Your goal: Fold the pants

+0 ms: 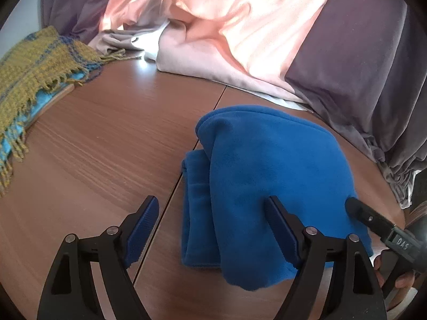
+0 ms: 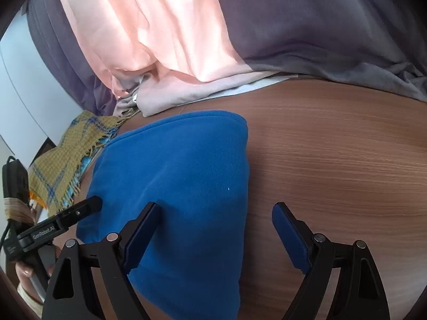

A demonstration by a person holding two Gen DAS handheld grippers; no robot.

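The blue fleece pants (image 1: 267, 176) lie folded in a thick bundle on the brown wooden table (image 1: 101, 144). My left gripper (image 1: 213, 210) is open, its right finger over the bundle's near part and its left finger over bare wood. The pants show in the right wrist view (image 2: 181, 170) too. My right gripper (image 2: 216, 216) is open, its left finger over the bundle's right part and its right finger over the table. Each view shows the other gripper's tip at the bundle's edge; whether it touches the fabric I cannot tell.
A yellow and blue fringed scarf (image 1: 34, 72) lies on a light blue item at the table's far left. Pink (image 1: 226, 18) and grey-purple (image 1: 360, 61) curtains hang behind, with folds resting on the table's back edge. A seam (image 1: 170, 194) runs across the tabletop.
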